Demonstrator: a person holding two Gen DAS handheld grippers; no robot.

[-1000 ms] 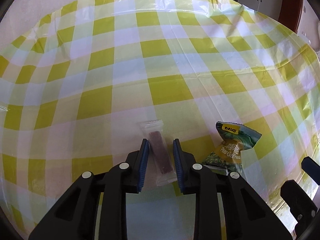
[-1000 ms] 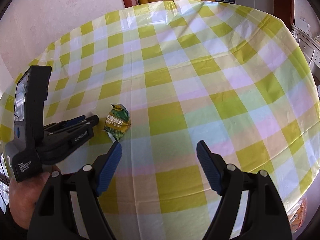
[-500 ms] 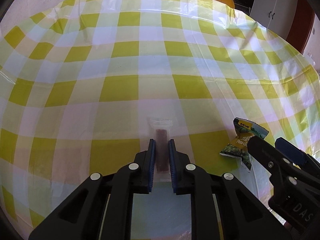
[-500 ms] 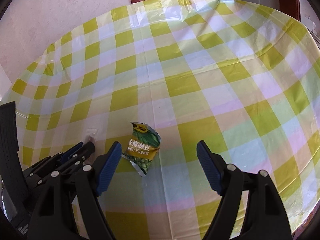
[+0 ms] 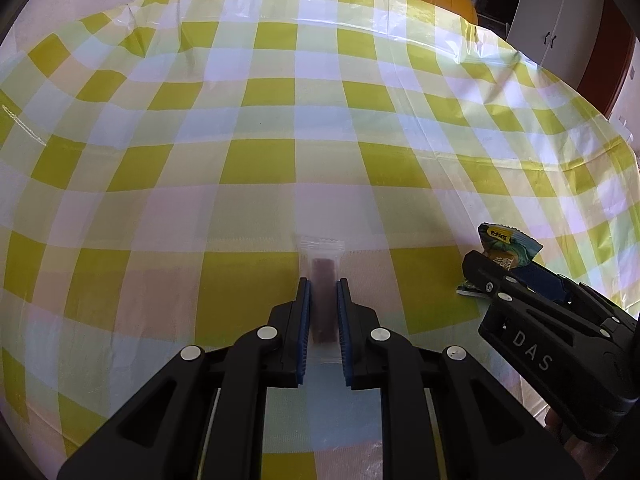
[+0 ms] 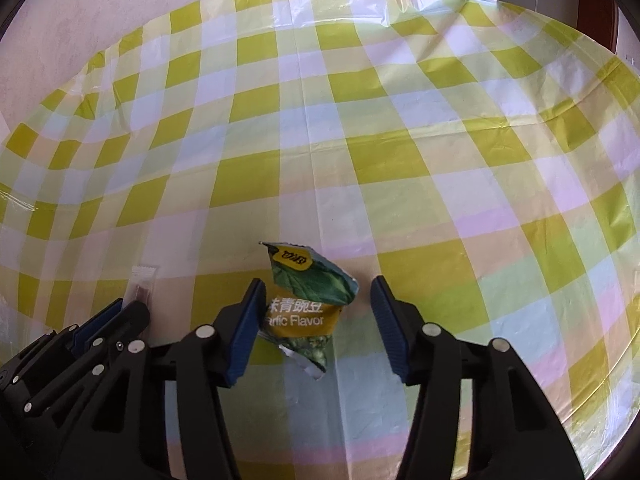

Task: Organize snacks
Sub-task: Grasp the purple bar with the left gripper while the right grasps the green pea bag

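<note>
Two snacks on the counter (image 5: 256, 168), one per claw. Left claw (image 5: 323, 284): pads pressed against both sides of a clear-wrapped brown bar (image 5: 322, 280), flat rectangular strip with a crimped end, lying on the checked plastic cloth. Right claw (image 6: 318, 292): jaws spread wide either side of a green pea packet (image 6: 308, 300), crinkled foil pouch with a yellow band, printed "Garlic Flavor"; left pad just beside it, right pad apart. Packet rests right of the bar.
</note>
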